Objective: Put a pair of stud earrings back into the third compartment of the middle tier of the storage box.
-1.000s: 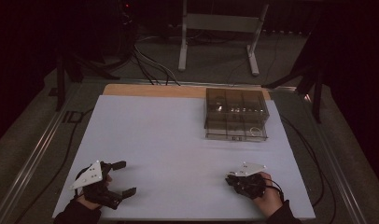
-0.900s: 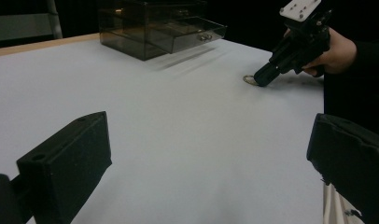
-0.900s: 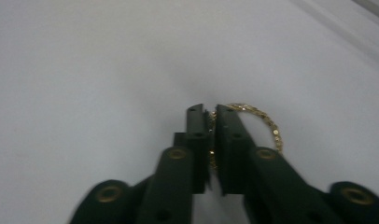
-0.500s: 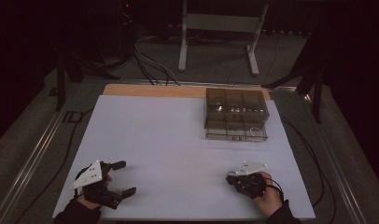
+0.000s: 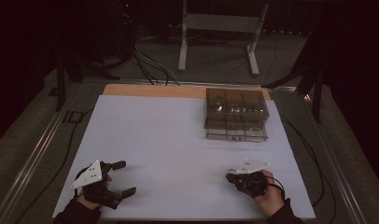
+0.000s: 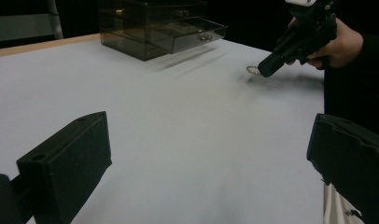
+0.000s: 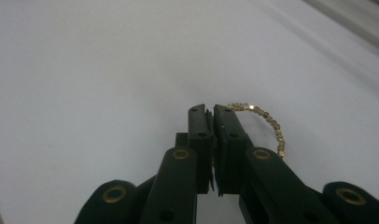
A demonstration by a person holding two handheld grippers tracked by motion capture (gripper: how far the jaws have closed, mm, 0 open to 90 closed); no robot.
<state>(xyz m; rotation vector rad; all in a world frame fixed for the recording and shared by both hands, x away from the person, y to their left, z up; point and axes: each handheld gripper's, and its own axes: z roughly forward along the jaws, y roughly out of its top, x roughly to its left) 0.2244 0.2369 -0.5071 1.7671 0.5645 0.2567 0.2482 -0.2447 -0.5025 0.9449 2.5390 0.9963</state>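
Right gripper (image 7: pixel 211 109) jaws, just closing, now pinched on gold ring (image 7: pixel 267 122).

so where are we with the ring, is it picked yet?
Picked: the right gripper is shut on the gold ring, low over the white table. The left gripper waits open. Probably left: carry it to the smoked drawer box, whose lower drawer stands pulled out.

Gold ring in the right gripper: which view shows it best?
Right gripper view: the gold ring arcs out close beside the shut jaws, studded surface clear. Left gripper view shows it small at the right gripper tip. High view: too small to tell.
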